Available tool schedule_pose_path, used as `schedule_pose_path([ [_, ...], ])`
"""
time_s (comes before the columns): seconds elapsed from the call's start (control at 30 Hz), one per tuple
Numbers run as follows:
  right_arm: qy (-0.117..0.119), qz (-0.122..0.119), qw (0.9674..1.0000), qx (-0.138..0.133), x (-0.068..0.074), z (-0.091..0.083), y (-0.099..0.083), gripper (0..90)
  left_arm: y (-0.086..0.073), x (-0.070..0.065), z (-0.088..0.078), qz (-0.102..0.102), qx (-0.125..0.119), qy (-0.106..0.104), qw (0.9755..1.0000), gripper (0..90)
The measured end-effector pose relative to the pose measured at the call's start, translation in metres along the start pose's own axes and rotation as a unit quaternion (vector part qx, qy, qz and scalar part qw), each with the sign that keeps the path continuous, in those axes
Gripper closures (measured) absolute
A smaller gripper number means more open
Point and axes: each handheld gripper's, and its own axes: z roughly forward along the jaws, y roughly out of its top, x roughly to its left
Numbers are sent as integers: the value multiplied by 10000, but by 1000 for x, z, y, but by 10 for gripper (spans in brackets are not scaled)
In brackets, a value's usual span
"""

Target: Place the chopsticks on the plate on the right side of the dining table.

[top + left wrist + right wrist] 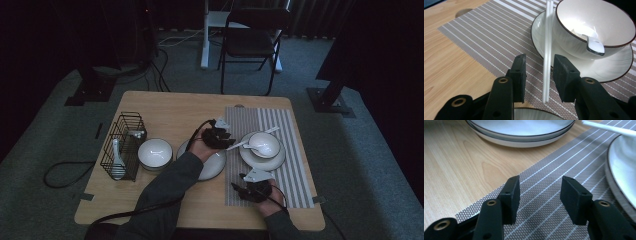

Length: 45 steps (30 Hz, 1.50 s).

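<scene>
Reaching across the table [150, 107] from the bottom edge, my left forearm in its dark sleeve [167, 182] runs up and to the right, and the left gripper [227, 142] at its end points toward the plate on the striped placemat [295, 150]. In the left gripper view I see its jaws standing apart with the white chopsticks [547, 55] running between them; neither pad presses on the sticks, there is a clear gap on both sides, so nothing is gripped. The chopsticks lie with their far end leaning on the rim of the plate [619, 67], just beside the bowl [596, 27] that sits on it, and their near end sits low over the placemat. A white spoon [595, 46] rests inside that bowl, its handle hanging over the rim. My right hand [267, 200] sits low near the front edge of the placemat, and the right gripper [247, 182] points left and away from me. Its jaws are parted with only the placemat's weave between them, holding nothing, and a second plate [521, 132] lies ahead of it on the bare wood.
</scene>
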Motion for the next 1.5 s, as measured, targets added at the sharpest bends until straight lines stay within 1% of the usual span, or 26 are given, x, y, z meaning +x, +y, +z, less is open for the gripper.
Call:
schedule_pose_path([
  [0.17,-119,88,9998,-124,-6,-8,1,498,-4,-1,-6,-32,-21,42,10000,623],
  [0.37,-256,174,9992,-252,-14,-17,3,498,-8,-4,-13,-53,-60,31,10000,623],
  [0.5,-336,229,9986,-343,-20,-24,5,496,-12,-5,-15,-60,-81,30,9999,623],
  [0.57,-394,278,9981,-392,-23,-27,6,492,-14,-6,-16,-104,-100,3,9999,623],
  [0.8,-643,356,9959,-523,-34,-40,7,488,-17,-8,-15,-126,-98,3,9999,621],
  [0.9,-760,394,9948,-560,-39,-45,7,488,-17,-11,-16,-71,-153,29,9999,621],
  [0.97,-764,475,9938,-649,-44,-48,7,487,-17,-13,-17,-33,-171,48,9998,622],
  [1.1,-867,609,9914,-771,-54,-56,9,487,-16,-15,-18,7,-189,74,9998,622],
  [1.27,-1027,599,9896,-814,-65,-63,13,487,-15,-15,-19,32,-169,95,9998,622],
  [1.33,-1083,597,9889,-828,-68,-65,14,487,-16,-14,-19,8,-167,101,9998,623],
  [1.5,-1182,592,9877,-835,-76,-67,18,487,-17,-15,-18,8,-153,124,9998,616],
])
